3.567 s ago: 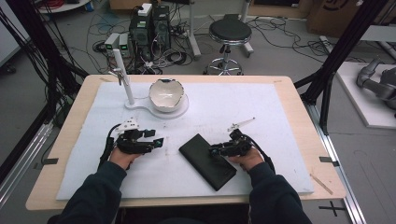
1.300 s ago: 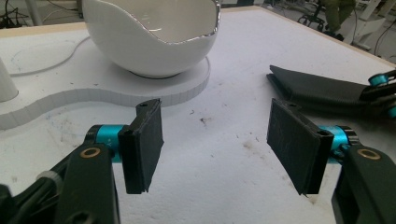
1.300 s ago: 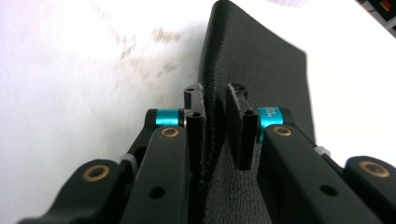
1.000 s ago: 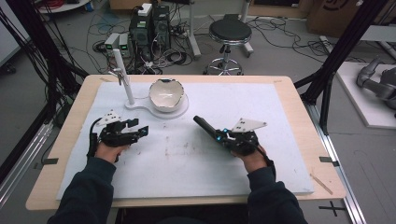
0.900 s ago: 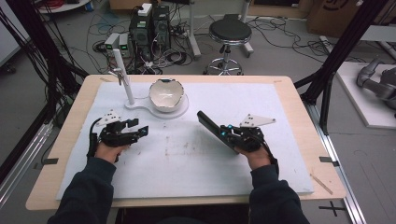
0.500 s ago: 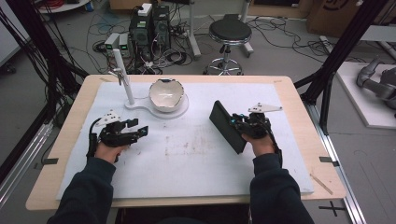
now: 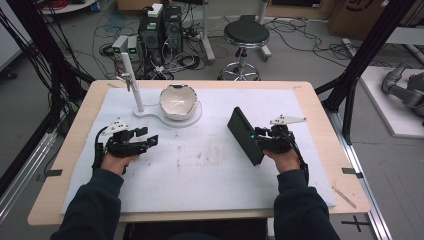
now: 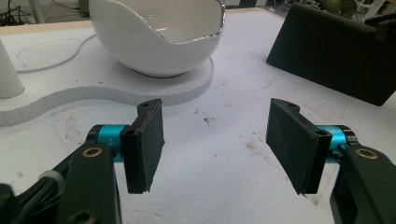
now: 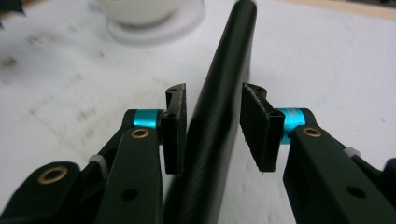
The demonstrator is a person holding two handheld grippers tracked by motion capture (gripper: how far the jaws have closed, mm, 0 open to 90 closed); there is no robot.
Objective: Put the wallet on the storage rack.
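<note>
A black flat slab (image 7: 244, 134) stands on its long edge, tilted, on the white mat right of centre. My right gripper (image 7: 257, 138) straddles its near end. In the right gripper view the slab (image 9: 219, 116) rises between the jaws; the left pad (image 9: 176, 126) lies against it and the right pad (image 9: 258, 130) stands off with a gap. These jaws have just been opening. My left gripper (image 7: 150, 140) rests on the mat at the left, open, with nothing between its pads (image 8: 144, 140). Its view shows the slab (image 8: 327, 60) far off at the right.
A white egg-shaped bowl (image 7: 177, 100) sits on a white base (image 7: 150, 114) with an upright post (image 7: 132, 82) at the back left. The bowl (image 8: 154, 37) lies just ahead of my left gripper. A white mat (image 7: 210, 180) covers the wooden table (image 7: 320, 100).
The slab lay flat mid-table, was lifted and carried right, and now stands on edge. The right jaws have widened around it. The left gripper has held still for the last second.
</note>
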